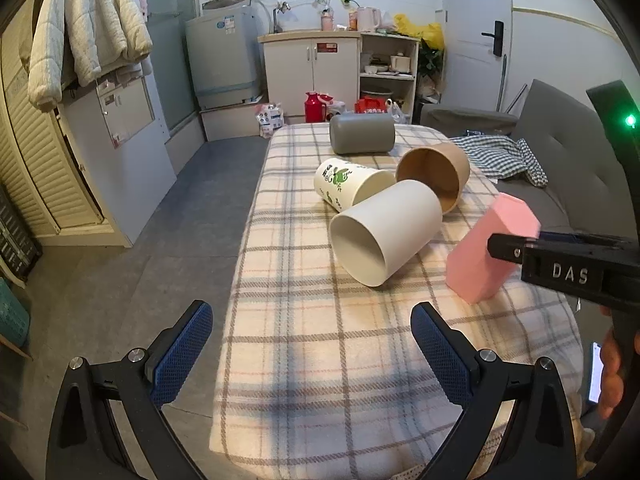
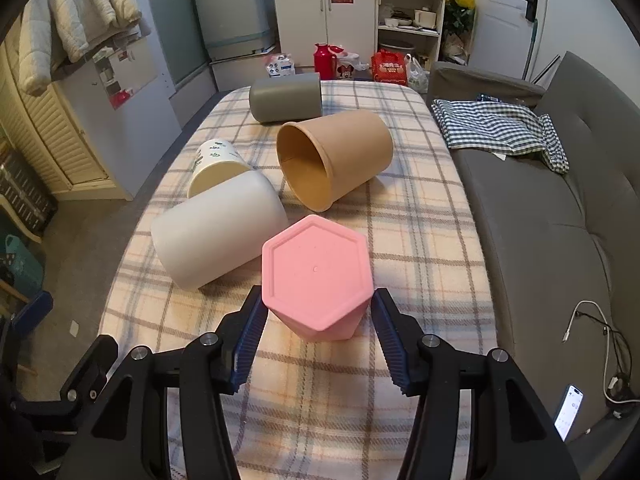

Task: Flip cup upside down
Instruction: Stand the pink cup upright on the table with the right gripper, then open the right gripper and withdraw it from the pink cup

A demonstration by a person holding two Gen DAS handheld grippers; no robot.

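The pink cup is held between the blue pads of the right gripper, bottom up and tilted, near the right edge of the checked table, just beside the white cup that lies on its side. Whether its rim already touches the cloth cannot be told. The left gripper is spread wide with nothing between its pads, held low at the near edge of the table. A tip-over is judged the main risk: if the pink cup is let go while tilted, it could fall onto its side, or roll toward the right edge and off. A knock against the white cup is also possible, which could push it into the printed cup and the brown cup close behind it. The hexagonal base of the pink cup is shown only in the right wrist view; the lean of its side wall and the open mouth of the white cup are shown only in the left wrist view. A grey cup lies toward the far edge.
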